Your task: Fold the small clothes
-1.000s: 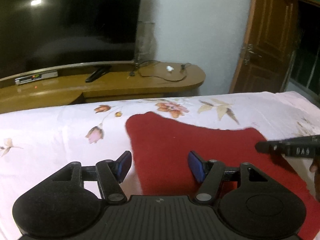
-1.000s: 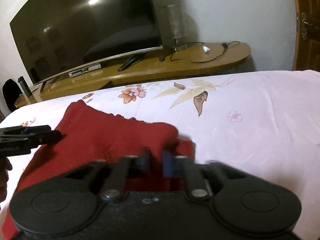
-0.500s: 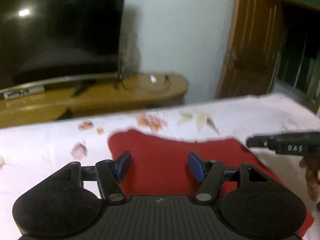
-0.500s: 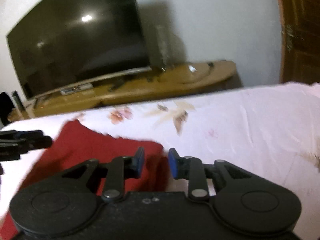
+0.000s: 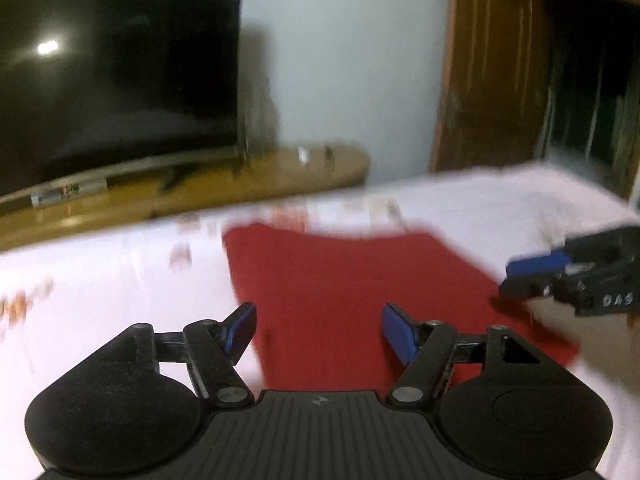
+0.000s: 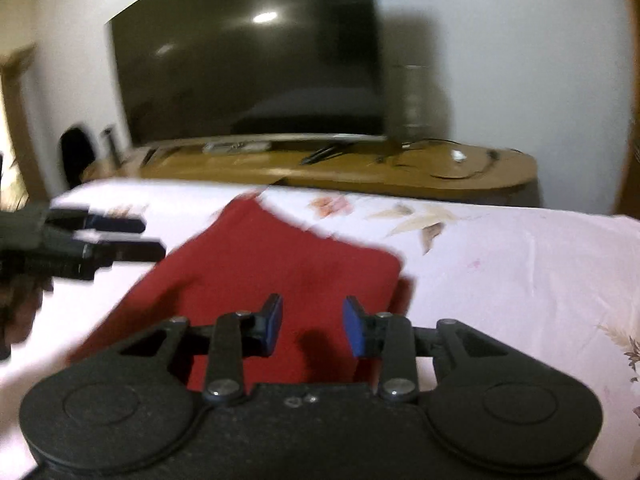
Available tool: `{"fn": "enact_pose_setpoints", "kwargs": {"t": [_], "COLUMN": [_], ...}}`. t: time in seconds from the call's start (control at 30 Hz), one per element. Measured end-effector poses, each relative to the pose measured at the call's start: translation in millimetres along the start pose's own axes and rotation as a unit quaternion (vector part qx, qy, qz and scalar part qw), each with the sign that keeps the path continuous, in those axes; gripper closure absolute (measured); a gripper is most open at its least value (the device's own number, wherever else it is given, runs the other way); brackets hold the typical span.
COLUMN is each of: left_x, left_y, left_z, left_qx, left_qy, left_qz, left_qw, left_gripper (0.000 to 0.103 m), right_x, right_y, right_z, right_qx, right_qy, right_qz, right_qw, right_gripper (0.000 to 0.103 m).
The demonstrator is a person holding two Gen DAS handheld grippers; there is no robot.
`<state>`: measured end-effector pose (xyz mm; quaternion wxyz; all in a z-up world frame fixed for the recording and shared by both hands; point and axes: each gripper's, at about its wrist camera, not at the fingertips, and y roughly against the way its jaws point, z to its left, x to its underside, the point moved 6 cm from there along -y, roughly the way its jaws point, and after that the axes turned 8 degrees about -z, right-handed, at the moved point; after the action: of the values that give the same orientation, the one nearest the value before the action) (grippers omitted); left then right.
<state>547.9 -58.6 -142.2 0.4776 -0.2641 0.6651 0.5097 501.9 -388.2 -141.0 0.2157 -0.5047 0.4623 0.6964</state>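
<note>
Bed sheet (image 6: pixel 520 264), pale pink with flower and leaf print, fills the lower half of both views. Dark TV (image 6: pixel 248 64) at 12 o'clock in right wrist view, 10 o'clock in left wrist view, standing on a long wooden stand (image 6: pixel 400 172) with cables and a small white item on its top. Brown wooden door (image 5: pixel 488 72) at 1 o'clock in left wrist view.

Red cloth (image 5: pixel 344 288) lies flat on the sheet, dead ahead of both my grippers; folded or single layer, cannot tell through the blur. In right wrist view it runs from 11 o'clock down to the fingers (image 6: pixel 288 272).

My left gripper (image 5: pixel 318 330): jaws spread wide, blue pads apart, nothing between them, cloth showing in the gap; touching the cloth or above it, cannot tell. It shows again at 9 o'clock in right wrist view (image 6: pixel 132 234), beside the cloth's left edge.

My right gripper (image 6: pixel 312 326): jaws parted moderately, narrower than the left, empty, over the near part of the cloth. In left wrist view it sits at 3 o'clock (image 5: pixel 532 276), at the cloth's right edge.

Left view heavily motion-blurred.
</note>
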Motion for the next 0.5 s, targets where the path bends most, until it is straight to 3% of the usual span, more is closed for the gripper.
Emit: {"fn": "enact_pose_setpoints", "kwargs": {"t": [0.07, 0.13, 0.23, 0.33, 0.43, 0.5], "left_x": [29.5, 45.6, 47.0, 45.2, 56.0, 68.4], "left_y": [-2.4, 5.8, 28.5, 53.0, 55.3, 47.2], "left_z": [-4.2, 8.7, 26.1, 33.4, 34.7, 37.5], "left_qx": [-0.008, -0.002, -0.016, -0.036, -0.049, -0.057], "left_qy": [-0.038, 0.001, 0.043, 0.058, 0.058, 0.058], "left_qz": [0.049, 0.060, 0.050, 0.036, 0.062, 0.083], "left_qw": [0.9980, 0.9982, 0.9977, 0.9970, 0.9952, 0.9932], "left_gripper": [0.034, 0.034, 0.034, 0.034, 0.034, 0.028], "right_x": [22.0, 49.8, 51.9, 44.8, 35.7, 39.3], "right_y": [0.7, -9.7, -7.5, -2.1, 14.3, 17.2], "right_z": [11.8, 7.3, -8.5, -2.2, 9.1, 17.1], "right_qx": [-0.012, 0.013, 0.002, 0.017, 0.016, 0.006], "right_qy": [0.029, 0.055, -0.006, 0.024, 0.025, 0.016], "right_qz": [0.033, 0.080, 0.075, 0.077, 0.053, 0.054], "right_qw": [0.999, 0.995, 0.997, 0.997, 0.998, 0.998], "right_gripper": [0.073, 0.073, 0.073, 0.072, 0.069, 0.067]}}
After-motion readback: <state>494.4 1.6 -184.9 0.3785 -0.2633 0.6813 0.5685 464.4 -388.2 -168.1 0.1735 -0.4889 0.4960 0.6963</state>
